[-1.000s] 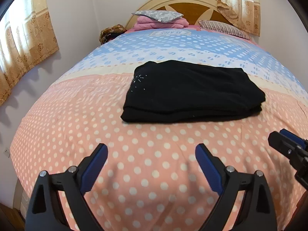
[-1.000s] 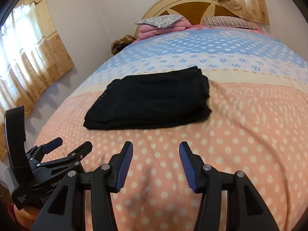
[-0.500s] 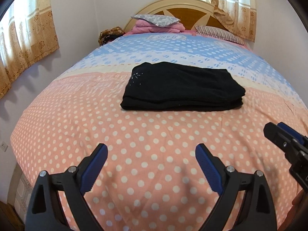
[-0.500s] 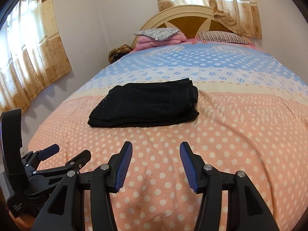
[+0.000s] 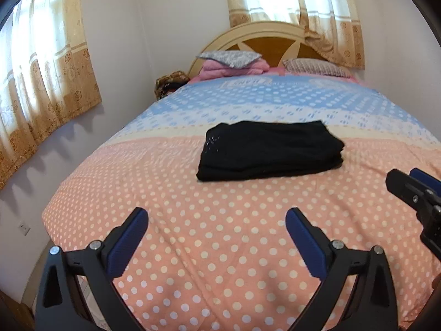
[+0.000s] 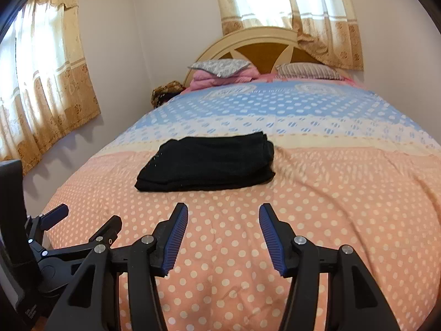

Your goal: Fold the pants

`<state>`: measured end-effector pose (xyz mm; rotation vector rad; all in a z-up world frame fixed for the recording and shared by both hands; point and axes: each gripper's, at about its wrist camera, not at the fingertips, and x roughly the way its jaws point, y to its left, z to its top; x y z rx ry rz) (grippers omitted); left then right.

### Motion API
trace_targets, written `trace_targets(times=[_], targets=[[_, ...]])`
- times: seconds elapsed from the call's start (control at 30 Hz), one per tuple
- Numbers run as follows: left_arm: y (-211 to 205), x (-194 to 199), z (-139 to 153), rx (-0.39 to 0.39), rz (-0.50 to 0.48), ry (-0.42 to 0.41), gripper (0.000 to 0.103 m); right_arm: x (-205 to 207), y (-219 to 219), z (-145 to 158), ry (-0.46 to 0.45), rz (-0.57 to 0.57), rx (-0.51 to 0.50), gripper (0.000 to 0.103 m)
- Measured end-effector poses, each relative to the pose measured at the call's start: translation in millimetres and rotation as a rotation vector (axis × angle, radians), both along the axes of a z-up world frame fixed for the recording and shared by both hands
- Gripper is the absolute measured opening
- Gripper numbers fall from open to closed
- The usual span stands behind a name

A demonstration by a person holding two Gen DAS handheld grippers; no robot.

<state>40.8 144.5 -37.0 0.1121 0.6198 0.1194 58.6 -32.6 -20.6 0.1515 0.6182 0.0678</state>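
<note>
The black pants (image 5: pixel 270 150) lie folded in a flat rectangular stack on the polka-dot bed cover, in the middle of the bed; they also show in the right wrist view (image 6: pixel 206 162). My left gripper (image 5: pixel 216 230) is open and empty, near the foot of the bed and well short of the pants. My right gripper (image 6: pixel 223 229) is open and empty, also back from the pants. Each gripper shows at the side of the other's view: the right one (image 5: pixel 413 190), the left one (image 6: pixel 80 220).
The bed cover (image 5: pixel 220 234) is pink with white dots near me, blue farther off. Pillows and a pink folded blanket (image 5: pixel 234 63) lie by the headboard (image 5: pixel 264 41). A wall with curtains (image 5: pixel 41 82) runs along the left. A brown bag (image 5: pixel 171 82) sits in the corner.
Both grippers have drawn back and lifted away from the folded pants, which now look smaller and farther off. The pants have not moved. Both grippers stay open.
</note>
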Motion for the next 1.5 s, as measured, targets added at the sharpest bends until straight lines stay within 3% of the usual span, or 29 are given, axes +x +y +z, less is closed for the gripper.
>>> trace_targets(times=[0.1,0.43,0.73,1.5], targets=[[3,-6,11,-0.017,0.0,-0.029,0.103,-10,3,10,-0.034,-0.009,-0.005,0.062],[0,-19,29,-0.009,0.012,-0.061,0.103,-35,10,38,-0.122,-0.015,-0.04,0.064],[-1,-28,40,-0.013,0.012,-0.088,0.103,-47,-1,52,-0.166,-0.069,-0.004,0.066],[-7,-30,40,-0.01,0.0,-0.089,0.103,-49,-2,51,-0.162,-0.069,0.008,0.068]])
